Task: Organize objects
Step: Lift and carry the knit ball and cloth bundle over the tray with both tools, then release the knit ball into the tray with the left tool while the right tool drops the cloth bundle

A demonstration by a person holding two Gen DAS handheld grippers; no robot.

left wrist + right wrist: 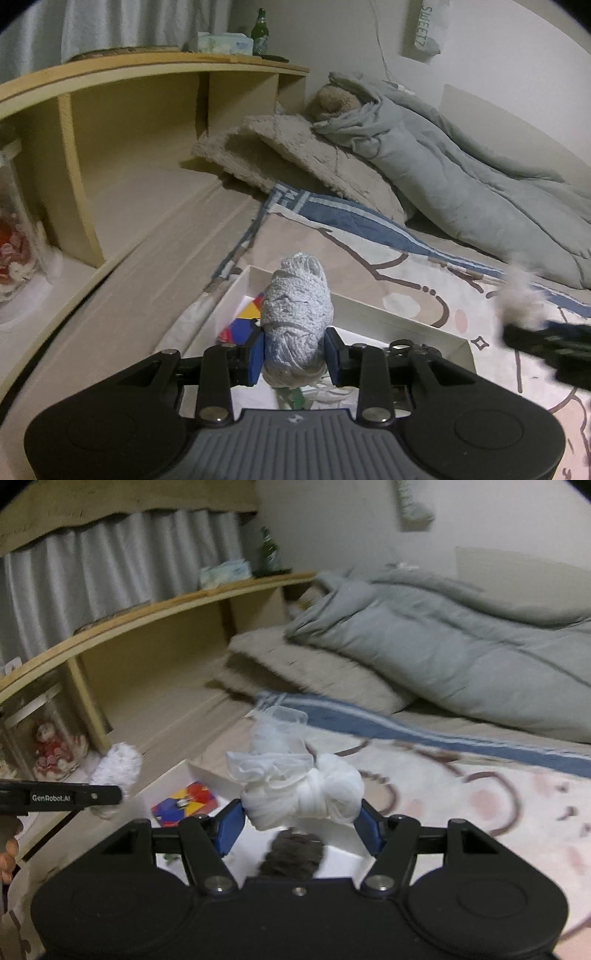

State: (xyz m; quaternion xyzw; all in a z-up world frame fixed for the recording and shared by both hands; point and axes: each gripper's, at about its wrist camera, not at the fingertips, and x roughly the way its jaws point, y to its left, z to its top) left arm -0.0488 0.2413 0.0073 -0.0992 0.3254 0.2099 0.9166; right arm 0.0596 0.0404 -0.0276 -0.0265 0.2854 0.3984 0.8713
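- The left gripper [294, 356] is clamped on a grey-white knitted roll [297, 314], which is held upright above the white box [388, 314] on the bed.
- The right gripper [301, 821] is clamped on a white cloth bundle [299, 794], held above the same box [207, 771]; a dark furry item [291, 856] is seen just below it, its nature unclear.
- The step is judged to be placing both rolls into the box; each is best lowered to a bare part of the floor before the fingers are parted, so nothing bounces out.
- The coloured card [242, 323] already in the box should be left uncovered if room allows.
- The two grippers are near each other, so one is better lowered at a time to avoid a knock.
- Beyond the box lie a pillow [295, 162] and a grey duvet [461, 177]; a shelf [147, 110] runs alongside, with a bottle [260, 33] and tissue box [223, 42] on top. None of these is in the way.
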